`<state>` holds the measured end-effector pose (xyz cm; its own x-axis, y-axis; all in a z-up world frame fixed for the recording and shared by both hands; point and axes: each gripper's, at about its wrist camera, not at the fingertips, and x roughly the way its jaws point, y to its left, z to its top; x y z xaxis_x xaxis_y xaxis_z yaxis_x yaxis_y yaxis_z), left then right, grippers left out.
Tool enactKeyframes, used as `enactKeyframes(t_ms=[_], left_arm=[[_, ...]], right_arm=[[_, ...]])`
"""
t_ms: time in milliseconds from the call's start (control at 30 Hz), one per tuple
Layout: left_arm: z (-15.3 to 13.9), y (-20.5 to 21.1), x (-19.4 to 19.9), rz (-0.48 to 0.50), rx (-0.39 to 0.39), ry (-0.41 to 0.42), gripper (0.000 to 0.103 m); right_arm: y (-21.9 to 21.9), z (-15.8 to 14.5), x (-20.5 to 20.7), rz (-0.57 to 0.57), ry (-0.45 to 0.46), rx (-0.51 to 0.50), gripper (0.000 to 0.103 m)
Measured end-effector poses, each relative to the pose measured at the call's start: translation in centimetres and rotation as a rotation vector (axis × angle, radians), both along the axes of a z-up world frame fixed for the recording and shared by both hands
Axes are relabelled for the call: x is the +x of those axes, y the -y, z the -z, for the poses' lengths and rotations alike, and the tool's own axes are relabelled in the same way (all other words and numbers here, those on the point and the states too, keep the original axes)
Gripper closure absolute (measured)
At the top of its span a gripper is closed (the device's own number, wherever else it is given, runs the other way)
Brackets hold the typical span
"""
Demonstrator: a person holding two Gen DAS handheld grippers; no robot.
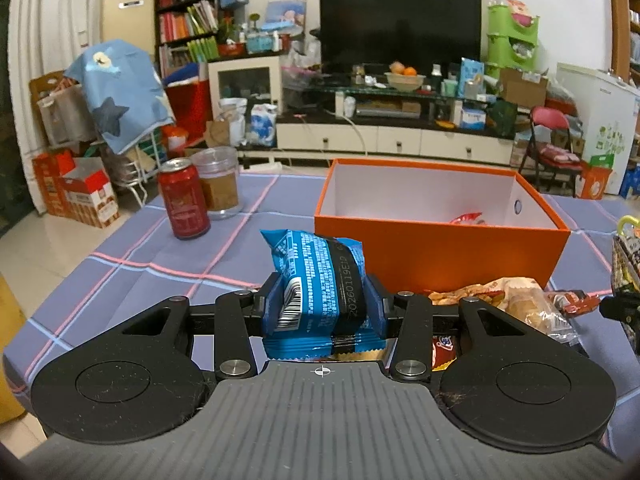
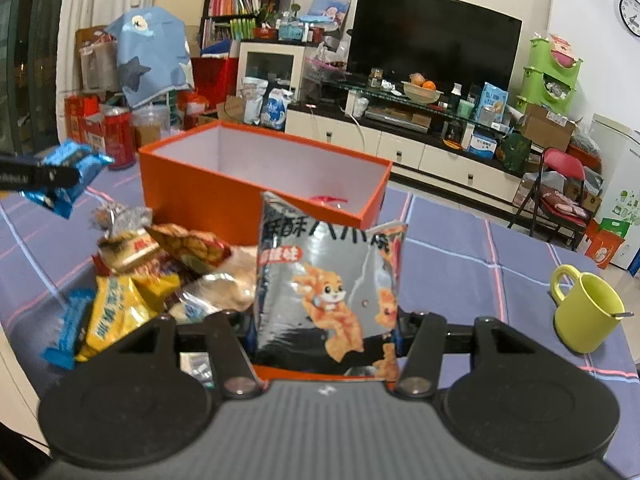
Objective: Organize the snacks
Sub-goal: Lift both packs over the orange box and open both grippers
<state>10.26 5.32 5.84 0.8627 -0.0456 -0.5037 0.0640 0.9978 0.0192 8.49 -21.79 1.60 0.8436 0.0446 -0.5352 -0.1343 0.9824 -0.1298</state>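
Snack pile (image 2: 160, 276) before box (image 2: 256, 184), mug (image 2: 586, 310) right

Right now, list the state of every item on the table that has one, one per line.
Left tongs: shut on blue foil snack packet, lifted.
Right tongs: shut on silver snack bag with cartoon fox, upright.
Orange cardboard box: open, lidless, one red wrapper inside.
Red drink can: upright.
Clear plastic jar: upright.
Yellow-green mug: upright.
Pile of loose snack packets: outside box.
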Motion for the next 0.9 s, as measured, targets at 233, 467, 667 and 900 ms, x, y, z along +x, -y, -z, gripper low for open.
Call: enactKeyframes(t_ms=[233,467,667,900], left_arm=[[-1.5,0.0,0.4,0.011,0.000,0.026,0.085],[-3.3,0.6,2.7,0.027,-0.014,0.053,0.085],[-5.1,2.8,6.4,0.072,-0.041,0.076,0.085],[-4.1,5.5,13.1,0.090,-0.055,0.035,0.085]], right_arm=[[-0.8,-1.4,0.2,0.002,0.027,0.033,0.048],[-1.2,-2.8,1.6,0.003,0.042,0.066,0.048],[-1.6,-4.4,4.3,0.018,0.074,0.092,0.048],[-1.4,-3.7,10.7,0.061,0.051,0.153,0.048]])
